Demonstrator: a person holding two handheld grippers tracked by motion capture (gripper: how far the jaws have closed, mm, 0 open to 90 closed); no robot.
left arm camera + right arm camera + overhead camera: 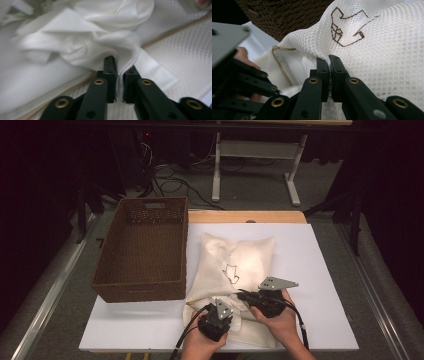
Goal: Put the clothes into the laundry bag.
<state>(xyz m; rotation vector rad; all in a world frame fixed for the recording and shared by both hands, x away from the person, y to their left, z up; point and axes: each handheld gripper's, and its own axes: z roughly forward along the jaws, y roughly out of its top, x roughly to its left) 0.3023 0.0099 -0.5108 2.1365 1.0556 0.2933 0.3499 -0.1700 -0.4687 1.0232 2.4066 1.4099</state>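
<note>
Scene: white mesh laundry bag [235,270] lay on white table [325,270] beside brown woven basket [142,250] | left gripper [119,75] clamped white cloth [82,45] at bag's mouth | right gripper [329,72] pinched mesh edge | step: likely stuffing; next: push cloth deeper.

Setting: lab or recording studio. Evidence: black curtains [45,180] around, loose cables [172,182] on grey floor [250,190], white tabletop [320,270], white desk frame [260,155] behind.

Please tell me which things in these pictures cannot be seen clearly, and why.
- Basket inside: dark in the high view; contents unreadable.
- Mesh bag contents: hidden by mesh in the right gripper view.
- White cloth: blurred in the left gripper view; kind unclear.
- Brown emblem: too small in the high view.
</note>
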